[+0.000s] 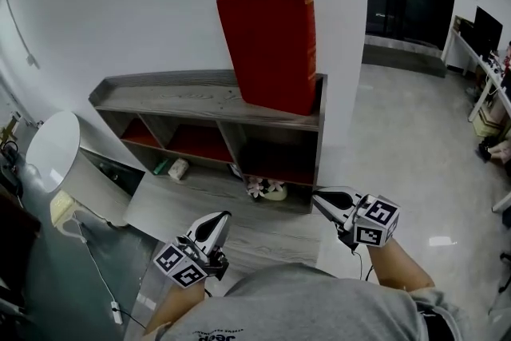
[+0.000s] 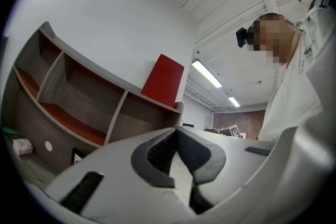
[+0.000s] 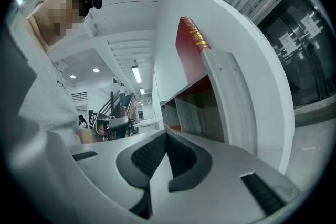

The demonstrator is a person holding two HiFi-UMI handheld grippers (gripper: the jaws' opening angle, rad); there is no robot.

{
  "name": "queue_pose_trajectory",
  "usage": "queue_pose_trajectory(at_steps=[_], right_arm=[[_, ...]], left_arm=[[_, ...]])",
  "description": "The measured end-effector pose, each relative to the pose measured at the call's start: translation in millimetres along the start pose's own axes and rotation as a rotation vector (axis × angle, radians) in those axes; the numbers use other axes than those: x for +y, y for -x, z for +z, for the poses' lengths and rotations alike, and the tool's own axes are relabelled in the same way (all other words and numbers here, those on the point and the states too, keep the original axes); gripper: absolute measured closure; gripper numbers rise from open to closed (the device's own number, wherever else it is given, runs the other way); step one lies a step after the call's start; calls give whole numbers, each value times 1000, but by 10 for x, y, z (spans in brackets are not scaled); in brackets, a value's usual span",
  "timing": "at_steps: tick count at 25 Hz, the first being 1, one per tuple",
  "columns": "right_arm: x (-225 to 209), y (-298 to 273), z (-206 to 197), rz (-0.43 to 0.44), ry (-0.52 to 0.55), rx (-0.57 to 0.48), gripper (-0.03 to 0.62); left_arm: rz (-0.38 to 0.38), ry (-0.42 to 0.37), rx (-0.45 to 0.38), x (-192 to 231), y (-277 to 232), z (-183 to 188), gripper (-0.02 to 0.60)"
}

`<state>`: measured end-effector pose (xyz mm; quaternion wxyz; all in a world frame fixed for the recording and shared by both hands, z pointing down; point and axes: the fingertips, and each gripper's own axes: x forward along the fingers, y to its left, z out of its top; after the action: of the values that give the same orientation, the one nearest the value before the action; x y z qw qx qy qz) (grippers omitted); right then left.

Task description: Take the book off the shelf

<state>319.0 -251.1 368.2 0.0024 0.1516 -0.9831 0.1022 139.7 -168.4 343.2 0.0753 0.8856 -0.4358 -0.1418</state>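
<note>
while the red book (image 1: 270,48) stands untouched atop the shelf unit (image 1: 200,96), left gripper (image 1: 222,218) and right gripper (image 1: 317,198) hang short of it, jaws closed, empty.

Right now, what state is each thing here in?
shelf, open-fronted, book on its top at the right end.
red book, standing upright, untouched.
left gripper, fingers shut, empty, short of the shelf.
right gripper, fingers shut, empty, short of the shelf.

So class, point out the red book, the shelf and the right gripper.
red book (image 1: 271,48), head view, middle of its front cover.
shelf (image 1: 176,96), head view, bare part of its top board.
right gripper (image 1: 318,199), head view, at its shut fingertips.
</note>
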Motion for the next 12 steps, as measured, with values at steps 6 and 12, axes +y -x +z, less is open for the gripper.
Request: queue_pose_trajectory(at_steps=[6,12], right_arm=[[-196,-96,102,-6,28,12,589],[-219,-154,217,-70,63,5,589]], left_arm=[[-25,-5,-1,226,-279,57,572],[-131,-13,-1,457,-476,289,572]])
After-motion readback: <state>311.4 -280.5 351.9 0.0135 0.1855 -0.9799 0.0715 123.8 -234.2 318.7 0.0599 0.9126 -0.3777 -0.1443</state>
